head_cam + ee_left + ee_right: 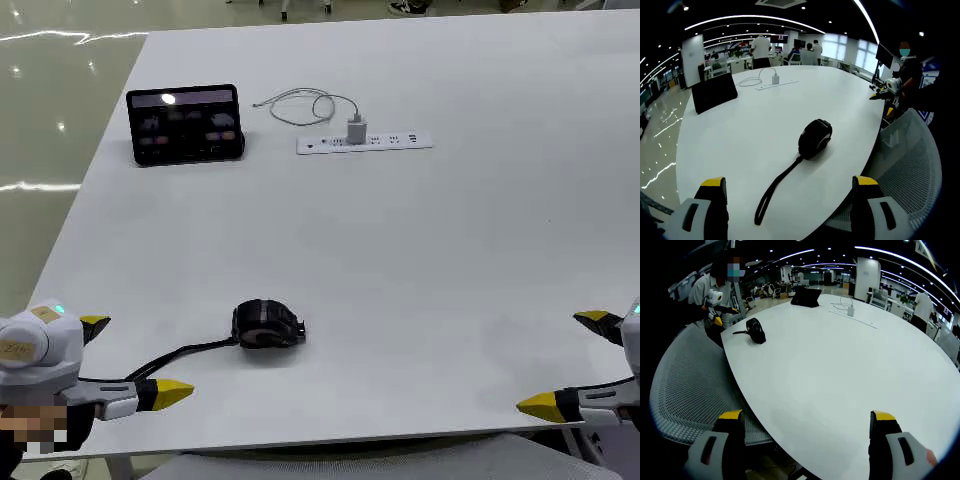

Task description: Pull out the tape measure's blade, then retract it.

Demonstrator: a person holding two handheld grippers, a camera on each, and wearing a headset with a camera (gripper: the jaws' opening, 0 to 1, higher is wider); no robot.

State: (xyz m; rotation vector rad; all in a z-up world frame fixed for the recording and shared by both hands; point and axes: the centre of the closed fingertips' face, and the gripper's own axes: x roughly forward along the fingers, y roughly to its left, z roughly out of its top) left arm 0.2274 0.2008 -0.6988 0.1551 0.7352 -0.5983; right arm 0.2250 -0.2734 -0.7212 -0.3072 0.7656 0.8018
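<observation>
The small black round-cased tape measure [265, 324] lies on the white counter [420, 250] near its front edge, its black wrist strap [175, 356] trailing toward the left tongs [138, 356]. The case looks light and unanchored, so pulling the blade without pinning it would likely drag it across the slick top (or off the edge). The blade tip is too small to make out. The left tongs and the right tongs [557, 361] both stand wide apart, holding and touching nothing.
</observation>
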